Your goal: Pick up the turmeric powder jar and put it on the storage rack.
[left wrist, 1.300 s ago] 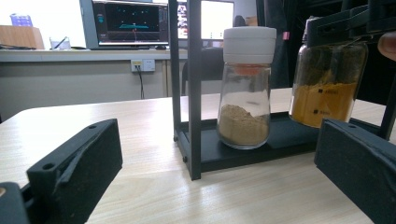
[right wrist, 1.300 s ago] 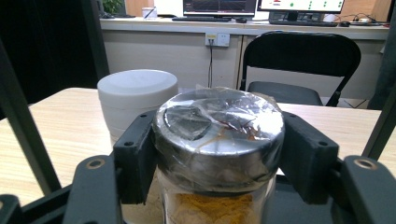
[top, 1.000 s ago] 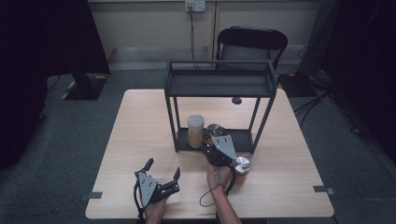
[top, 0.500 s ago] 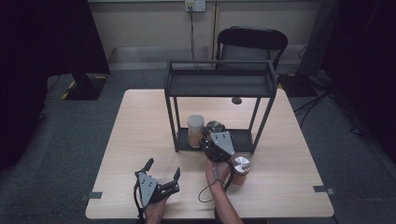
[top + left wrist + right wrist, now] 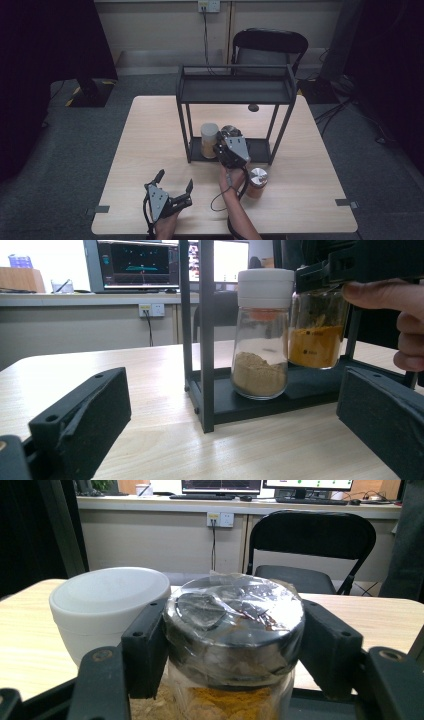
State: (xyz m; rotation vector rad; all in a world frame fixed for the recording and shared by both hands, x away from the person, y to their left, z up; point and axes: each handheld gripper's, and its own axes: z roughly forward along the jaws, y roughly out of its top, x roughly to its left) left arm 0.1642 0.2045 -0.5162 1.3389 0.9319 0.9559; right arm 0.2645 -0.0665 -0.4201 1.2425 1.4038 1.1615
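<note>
A silver-lidded jar of orange powder [image 5: 235, 625] is clamped at its lid between my right gripper's [image 5: 232, 645] jaws. It hangs in the lower tier of the black rack [image 5: 235, 90], right beside a white-lidded jar of tan powder [image 5: 262, 335] that stands on the lower shelf. I cannot tell whether the orange jar [image 5: 317, 330] touches the shelf. In the high view my right gripper [image 5: 228, 140] is at the rack's front. My left gripper [image 5: 175, 178] is near the front edge of the table, open and empty, its jaws pointing at the rack.
A second silver-lidded jar [image 5: 257, 181] stands on the table just right of the person's right wrist. A small dark round thing [image 5: 253, 107] lies behind the rack. A black chair [image 5: 270, 45] stands beyond the table's far edge.
My right gripper has moved a little forward with the orange jar, deeper into the rack's lower tier. The left gripper has stayed put.
</note>
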